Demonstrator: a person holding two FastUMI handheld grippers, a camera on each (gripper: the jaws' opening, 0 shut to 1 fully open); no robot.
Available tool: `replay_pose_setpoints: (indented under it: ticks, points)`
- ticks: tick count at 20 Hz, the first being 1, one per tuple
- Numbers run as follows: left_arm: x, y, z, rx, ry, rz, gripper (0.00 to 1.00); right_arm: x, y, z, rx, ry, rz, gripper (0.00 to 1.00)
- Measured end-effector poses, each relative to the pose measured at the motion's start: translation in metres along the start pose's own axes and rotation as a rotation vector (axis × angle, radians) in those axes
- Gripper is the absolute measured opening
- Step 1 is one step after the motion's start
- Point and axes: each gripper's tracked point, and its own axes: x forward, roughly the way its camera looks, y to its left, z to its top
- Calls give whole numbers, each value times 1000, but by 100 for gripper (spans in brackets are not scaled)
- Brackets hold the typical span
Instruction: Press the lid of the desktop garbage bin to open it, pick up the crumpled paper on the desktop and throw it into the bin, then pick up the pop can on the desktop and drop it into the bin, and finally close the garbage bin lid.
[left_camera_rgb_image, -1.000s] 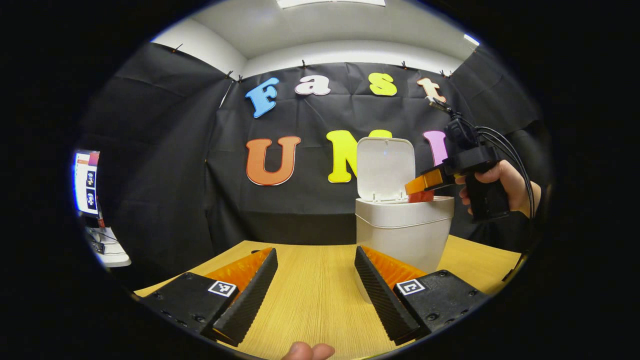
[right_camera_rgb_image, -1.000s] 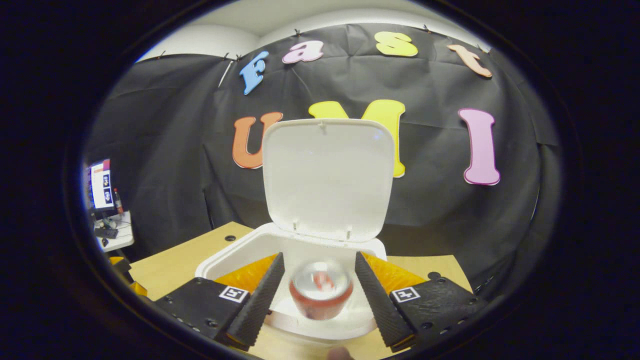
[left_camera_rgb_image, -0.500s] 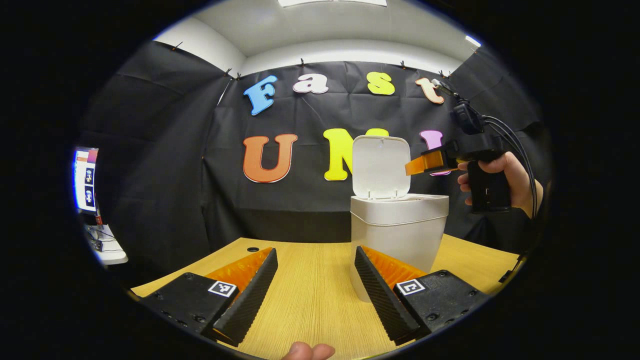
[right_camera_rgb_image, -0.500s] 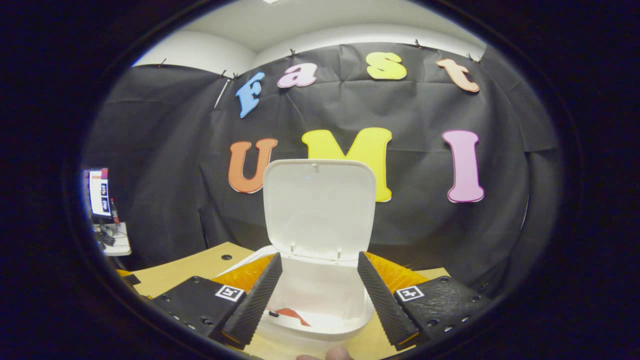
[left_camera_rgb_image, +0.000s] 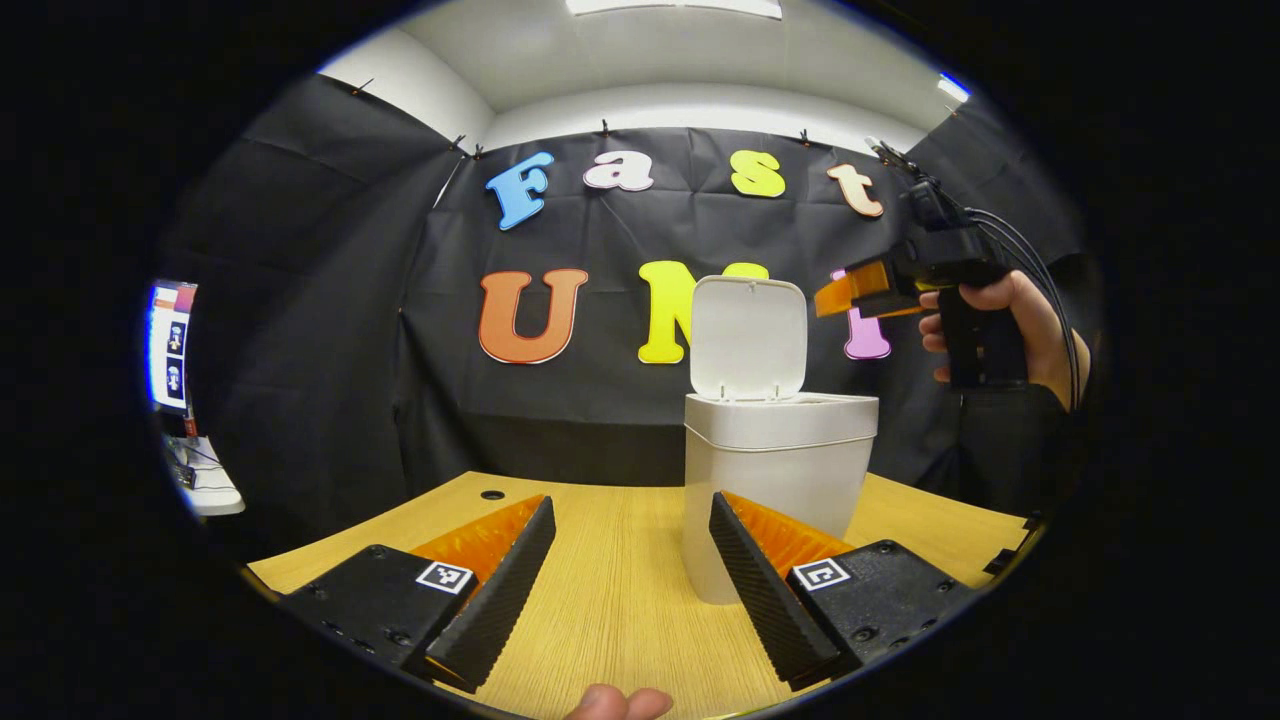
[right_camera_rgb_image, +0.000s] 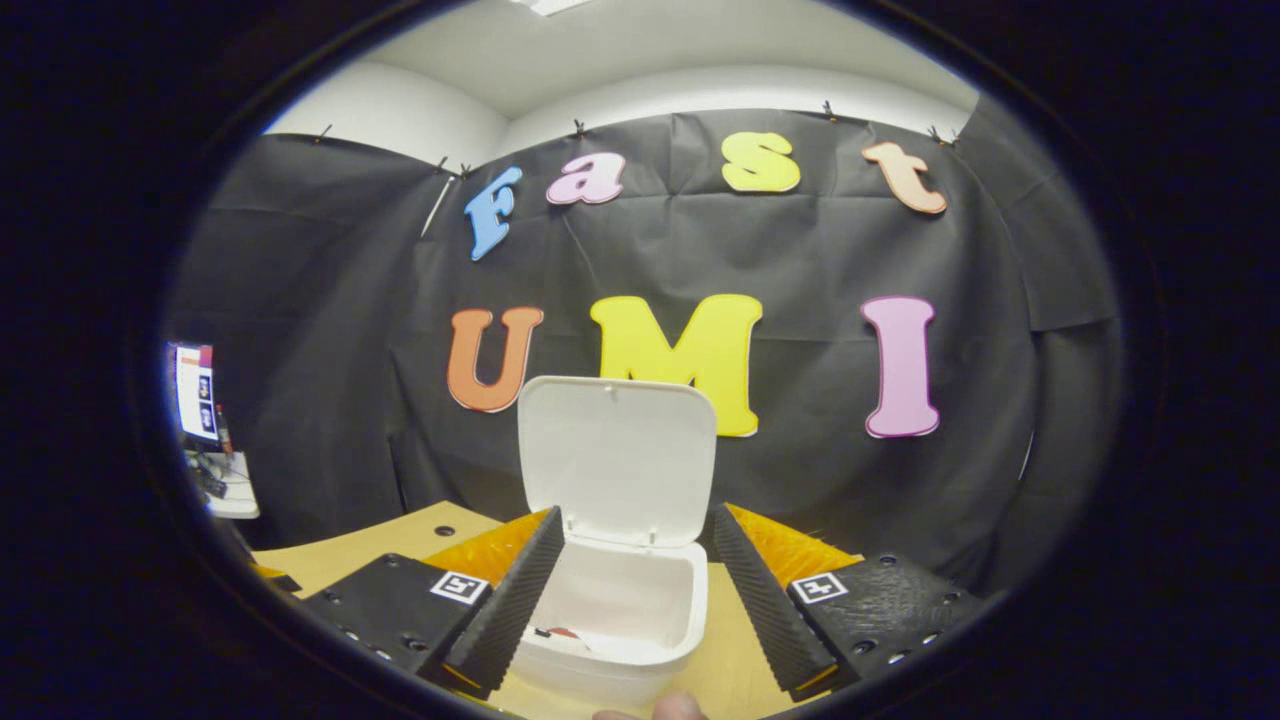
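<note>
One bin (right_camera_rgb_image: 610, 640), white, on the wooden desk (left_camera_rgb_image: 620, 610), just below and ahead of the right gripper (right_camera_rgb_image: 632, 590); lid (right_camera_rgb_image: 615, 460) upright on its rear hinge, mouth open. A sliver of red (right_camera_rgb_image: 563, 632) low inside, possibly the pop can; too small to tell, and crumpled paper not made out there.

Right gripper above and short of the rim, fingers spread wide, nothing between them; also visible in the left gripper view (left_camera_rgb_image: 850, 298), raised beside the lid's top edge, gripped by a hand (left_camera_rgb_image: 1000, 325). Left gripper (left_camera_rgb_image: 630, 590) low over the desk, fingers wide apart, holding nothing, bin just ahead to its right.

Risks, as a judgement: a sideways push on the raised lid tipping or sliding the light bin; a weak press leaving the latch uncaught.

Count: one bin, one lid, two grippers.
</note>
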Motion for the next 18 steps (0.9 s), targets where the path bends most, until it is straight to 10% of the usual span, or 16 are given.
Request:
replay_pose_setpoints:
  ticks: [18]
  points:
    - [-18, 51, 26, -16, -52, 102, 100, 138, 16, 111, 73, -165, -42, 93]
